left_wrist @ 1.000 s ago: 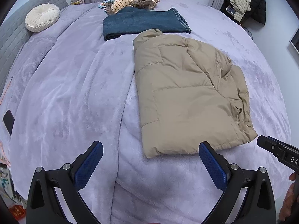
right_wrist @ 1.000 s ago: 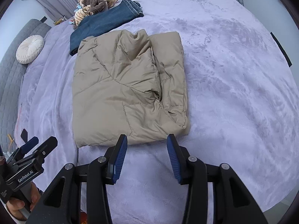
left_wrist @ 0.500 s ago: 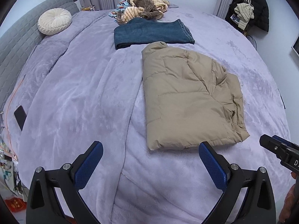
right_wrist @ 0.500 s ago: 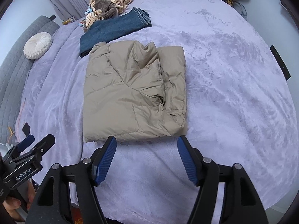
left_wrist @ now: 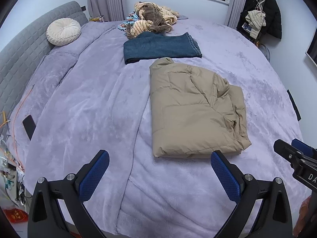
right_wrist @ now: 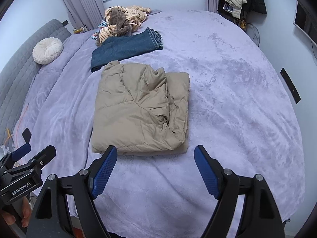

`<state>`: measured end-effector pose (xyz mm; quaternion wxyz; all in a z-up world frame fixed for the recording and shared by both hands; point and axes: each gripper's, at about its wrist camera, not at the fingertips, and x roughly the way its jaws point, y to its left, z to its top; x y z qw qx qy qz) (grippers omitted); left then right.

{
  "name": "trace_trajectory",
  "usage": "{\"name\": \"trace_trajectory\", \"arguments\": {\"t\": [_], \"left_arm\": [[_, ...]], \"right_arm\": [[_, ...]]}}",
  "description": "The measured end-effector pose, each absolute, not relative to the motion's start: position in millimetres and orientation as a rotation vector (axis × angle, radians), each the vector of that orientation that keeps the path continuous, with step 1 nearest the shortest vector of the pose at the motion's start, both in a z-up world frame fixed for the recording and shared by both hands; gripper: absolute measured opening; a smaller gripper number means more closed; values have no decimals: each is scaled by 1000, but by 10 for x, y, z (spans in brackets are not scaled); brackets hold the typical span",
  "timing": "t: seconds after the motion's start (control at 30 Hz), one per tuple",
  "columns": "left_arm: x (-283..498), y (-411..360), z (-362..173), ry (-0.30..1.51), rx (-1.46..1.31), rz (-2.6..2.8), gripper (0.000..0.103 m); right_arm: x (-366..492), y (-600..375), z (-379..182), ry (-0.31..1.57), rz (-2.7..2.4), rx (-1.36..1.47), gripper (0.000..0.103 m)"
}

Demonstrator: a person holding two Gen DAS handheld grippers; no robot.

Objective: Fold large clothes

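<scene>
- Jacket [left_wrist: 194,111] [right_wrist: 142,109]: tan puffer, folded into a rough rectangle, flat on the blanket [left_wrist: 89,109] [right_wrist: 237,109], mid-bed. Collar end points at the far side; one flap is doubled over along its right edge.
- Left gripper [left_wrist: 160,175]: spread wide, nothing between the blue pads, not touching anything. It hangs above the blanket at the near edge of the bed; its right pad [left_wrist: 224,177] sits just in front of the jacket's near hem in view.
- Right gripper [right_wrist: 155,171]: jaws opening, nothing between them, clear of the fabric. Above the blanket just short of the jacket's near hem.
- Each gripper's tip shows at the edge of the other's wrist view; fingertips [right_wrist: 23,216] of the hand holding the left one are visible low left.
- Jeans [left_wrist: 160,46] [right_wrist: 126,48]: folded, just beyond the jacket's collar, small gap between them.
- Clothes pile [left_wrist: 152,20] [right_wrist: 122,22]: unfolded, striped and brown, behind the jeans, overlapping their far edge.
- Cushion [left_wrist: 63,31] [right_wrist: 47,50]: round, white, against the grey headboard [left_wrist: 21,47].
- Phone [left_wrist: 29,127]: dark, on the blanket's left edge.
</scene>
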<state>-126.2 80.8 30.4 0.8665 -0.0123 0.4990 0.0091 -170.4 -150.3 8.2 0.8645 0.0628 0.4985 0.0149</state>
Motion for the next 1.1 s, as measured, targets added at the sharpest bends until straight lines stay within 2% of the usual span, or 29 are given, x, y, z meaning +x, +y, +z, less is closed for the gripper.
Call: {"name": "trace_trajectory", "arguments": {"t": [0.43,1.1], "left_arm": [[-1404,831,487,1011,-35,39,103],[-1494,852,575,989,-34,61,103]], "right_arm": [[-1860,-1501,264,963,-6,92,84],[-1929,-1461,390,960,-4,101,84]]}}
